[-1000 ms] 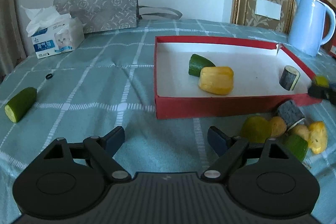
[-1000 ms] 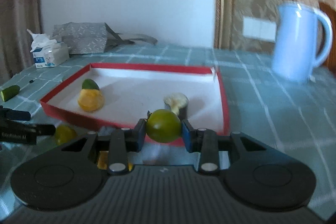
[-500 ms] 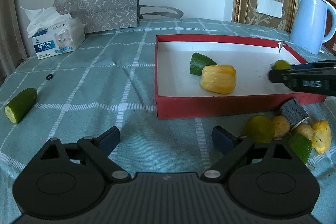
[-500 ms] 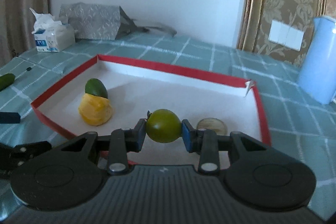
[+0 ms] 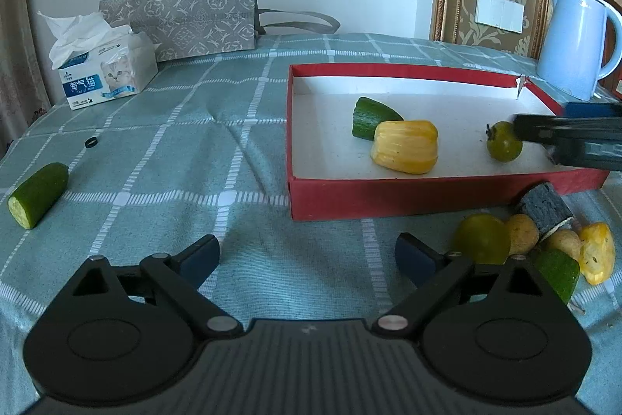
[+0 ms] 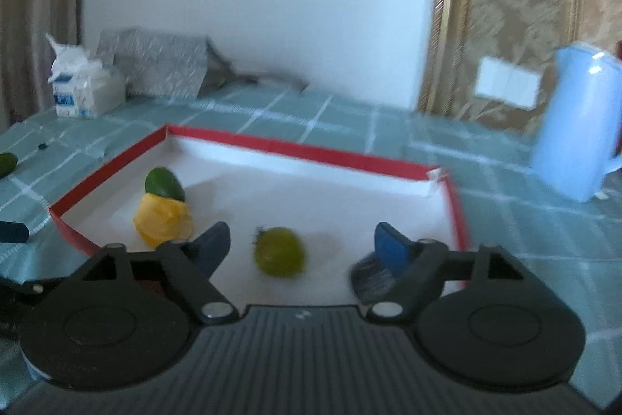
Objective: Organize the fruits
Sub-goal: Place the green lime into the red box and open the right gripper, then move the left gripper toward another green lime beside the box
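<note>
A red box point(image 5: 427, 199) with a white floor holds a green cucumber piece point(image 5: 371, 117), a yellow fruit piece point(image 5: 406, 146) and a small green tomato point(image 5: 503, 144). My right gripper point(image 6: 301, 244) is open over the box, with the green tomato point(image 6: 279, 251) lying free between its fingers; it shows as a dark bar in the left wrist view point(image 5: 567, 139). My left gripper point(image 5: 307, 255) is open and empty above the tablecloth in front of the box. A heap of fruit pieces point(image 5: 532, 244) lies at the box's front right corner.
A cucumber half point(image 5: 39, 195) lies at the far left of the table. A tissue box point(image 5: 107, 74) and a grey bag point(image 5: 182, 18) stand at the back left. A blue kettle point(image 5: 575, 43) stands at the back right. A small black ring point(image 5: 91, 142) lies on the cloth.
My right gripper has opened and let go of the green tomato, which now lies on the box floor. The left gripper has barely moved.
</note>
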`<state>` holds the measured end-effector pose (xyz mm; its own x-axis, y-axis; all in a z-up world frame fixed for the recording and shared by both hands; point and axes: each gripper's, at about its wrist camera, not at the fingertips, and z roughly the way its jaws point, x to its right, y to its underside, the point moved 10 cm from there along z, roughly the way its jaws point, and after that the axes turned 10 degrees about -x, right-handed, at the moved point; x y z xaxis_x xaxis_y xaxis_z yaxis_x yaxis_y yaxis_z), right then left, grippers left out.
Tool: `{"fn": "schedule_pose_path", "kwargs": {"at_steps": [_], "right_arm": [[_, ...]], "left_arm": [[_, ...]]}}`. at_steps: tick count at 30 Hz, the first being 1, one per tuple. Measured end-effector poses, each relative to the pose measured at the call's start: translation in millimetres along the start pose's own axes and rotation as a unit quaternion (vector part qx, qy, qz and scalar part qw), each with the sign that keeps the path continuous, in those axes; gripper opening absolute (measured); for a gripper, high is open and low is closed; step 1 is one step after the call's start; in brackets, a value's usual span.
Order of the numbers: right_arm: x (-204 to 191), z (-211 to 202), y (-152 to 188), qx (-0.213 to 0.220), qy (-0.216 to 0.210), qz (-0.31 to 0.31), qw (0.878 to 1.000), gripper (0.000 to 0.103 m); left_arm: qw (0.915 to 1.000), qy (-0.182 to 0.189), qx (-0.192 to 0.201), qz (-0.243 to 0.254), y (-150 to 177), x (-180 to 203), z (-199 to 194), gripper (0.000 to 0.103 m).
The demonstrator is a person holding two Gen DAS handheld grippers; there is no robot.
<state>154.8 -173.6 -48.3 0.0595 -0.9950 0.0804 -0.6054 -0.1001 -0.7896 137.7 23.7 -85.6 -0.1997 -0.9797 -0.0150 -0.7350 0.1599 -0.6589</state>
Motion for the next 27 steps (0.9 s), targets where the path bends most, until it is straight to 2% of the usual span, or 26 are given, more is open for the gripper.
{"fn": "schedule_pose_path", "kwargs": {"at_steps": [2, 6, 9, 15, 21, 27], "right_arm": [[10, -19, 4, 0.021, 0.020, -0.002, 1.000, 0.095], [38, -47, 15, 0.052, 0.068, 0.017, 0.996, 0.099], [61, -53, 33, 0.044, 0.062, 0.064, 0.995, 0.100], [93, -42, 56, -0.001, 0.052, 0.144, 0.988, 0.101], [91, -38, 61, -0.013, 0.048, 0.148, 0.988, 0.103], [84, -44, 57, -0.007, 0.032, 0.146, 0.989, 0.103]], "left_arm": [[1.0000, 0.002, 0.000, -0.002, 0, 0, 0, 0.098], [0.9997, 0.015, 0.011, -0.016, -2, -3, -5, 0.098], [0.9989, 0.029, 0.028, -0.022, -5, -2, -12, 0.098], [0.9968, 0.052, 0.058, -0.017, -9, 4, -26, 0.098], [0.9921, 0.082, 0.095, 0.011, -11, 24, -42, 0.098], [0.9925, 0.079, 0.081, 0.045, -8, 48, -35, 0.098]]}}
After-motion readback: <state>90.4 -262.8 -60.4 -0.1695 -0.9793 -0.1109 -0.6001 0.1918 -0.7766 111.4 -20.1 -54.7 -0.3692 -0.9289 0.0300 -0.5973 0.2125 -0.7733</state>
